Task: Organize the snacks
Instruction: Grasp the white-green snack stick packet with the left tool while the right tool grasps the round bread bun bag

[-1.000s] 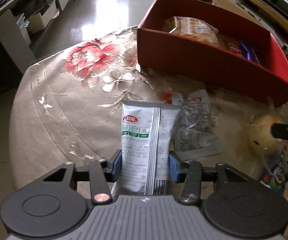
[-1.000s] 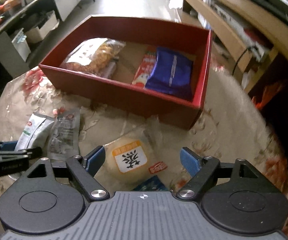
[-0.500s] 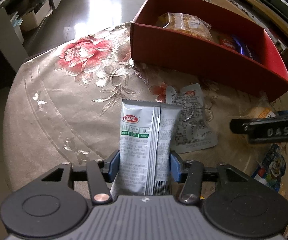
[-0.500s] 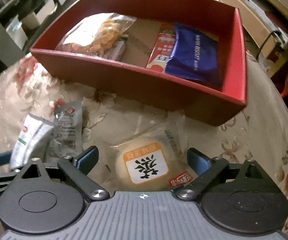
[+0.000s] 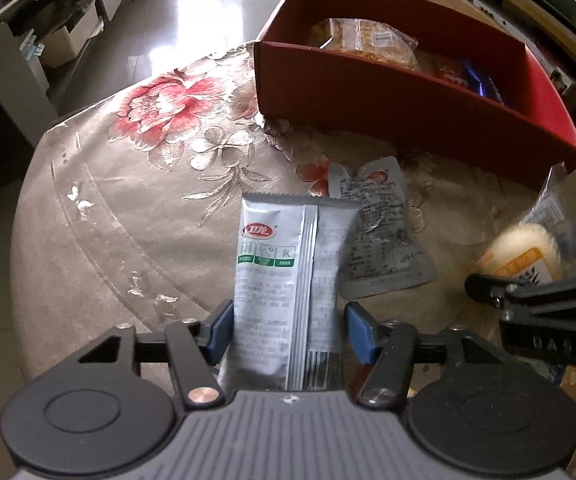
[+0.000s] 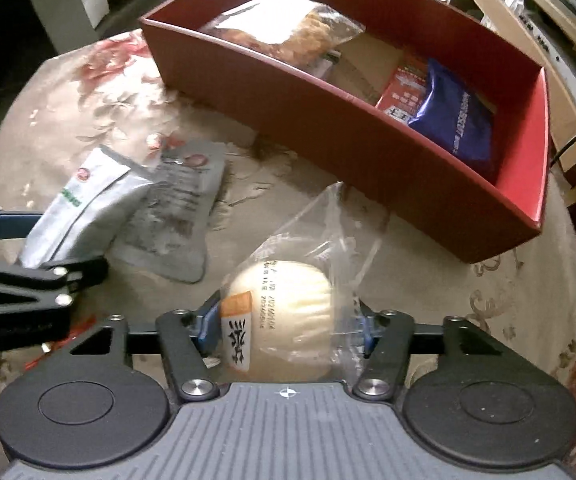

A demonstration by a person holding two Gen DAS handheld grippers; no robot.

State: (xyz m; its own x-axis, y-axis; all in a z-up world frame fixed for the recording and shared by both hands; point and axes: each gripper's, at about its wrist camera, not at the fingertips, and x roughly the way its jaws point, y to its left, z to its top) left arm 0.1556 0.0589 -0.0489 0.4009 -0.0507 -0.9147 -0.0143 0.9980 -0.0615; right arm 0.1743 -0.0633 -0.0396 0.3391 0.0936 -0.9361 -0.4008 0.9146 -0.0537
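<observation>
A grey-white snack packet (image 5: 280,280) stands between the pads of my left gripper (image 5: 288,334). Its jaws are opening, and a slim gap shows at the right pad. My right gripper (image 6: 284,326) is closing and its pads press on a round pale bun in a clear bag (image 6: 288,312), tipped with its orange label sideways. A flat silver pouch (image 5: 376,232) lies on the table between the two grippers. Behind them sits the red box (image 6: 328,112), which holds a clear bag of pastry (image 6: 288,28), a red packet (image 6: 404,84) and a blue packet (image 6: 456,120).
Everything rests on a round table with a floral cloth (image 5: 128,184); its edge curves close on the left, with shiny floor (image 5: 192,12) beyond. Wooden shelving (image 6: 528,20) runs behind the box on the right. My right gripper's finger (image 5: 528,292) reaches in beside the left one.
The right gripper came down and shut on the bun, which tipped onto its side. The left gripper's jaws have eased apart around the grey-white packet.
</observation>
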